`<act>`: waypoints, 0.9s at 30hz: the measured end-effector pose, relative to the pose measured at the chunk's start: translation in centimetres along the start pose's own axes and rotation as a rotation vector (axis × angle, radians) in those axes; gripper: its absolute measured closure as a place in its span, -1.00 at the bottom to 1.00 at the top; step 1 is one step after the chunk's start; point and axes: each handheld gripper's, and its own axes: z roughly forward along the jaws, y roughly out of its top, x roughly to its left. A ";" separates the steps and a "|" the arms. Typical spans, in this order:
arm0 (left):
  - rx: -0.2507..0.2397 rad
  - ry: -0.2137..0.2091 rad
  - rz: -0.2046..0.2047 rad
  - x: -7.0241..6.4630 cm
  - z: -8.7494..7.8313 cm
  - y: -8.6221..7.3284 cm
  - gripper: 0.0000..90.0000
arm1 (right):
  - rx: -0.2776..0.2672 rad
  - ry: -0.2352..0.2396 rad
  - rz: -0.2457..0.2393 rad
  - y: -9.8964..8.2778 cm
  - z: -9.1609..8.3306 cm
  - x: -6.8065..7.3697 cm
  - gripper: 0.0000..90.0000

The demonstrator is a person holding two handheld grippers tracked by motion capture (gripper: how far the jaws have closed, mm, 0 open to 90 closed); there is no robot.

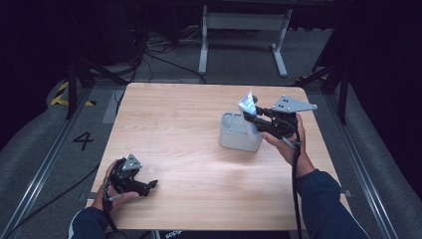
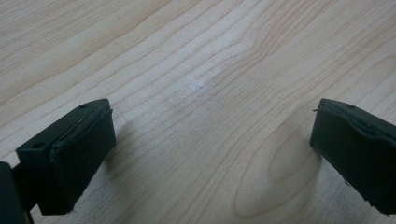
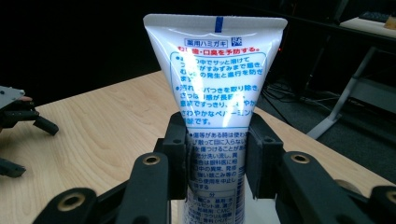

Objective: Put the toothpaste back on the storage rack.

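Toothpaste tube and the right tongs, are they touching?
Touching. The right gripper view shows both pads of the right tongs pressed against the toothpaste tube.
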 end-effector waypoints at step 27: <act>0.000 0.001 0.004 0.0 0.0 0.0 -0.99 | -0.015 -0.034 0.023 0.6 3.1 -1.4 0.48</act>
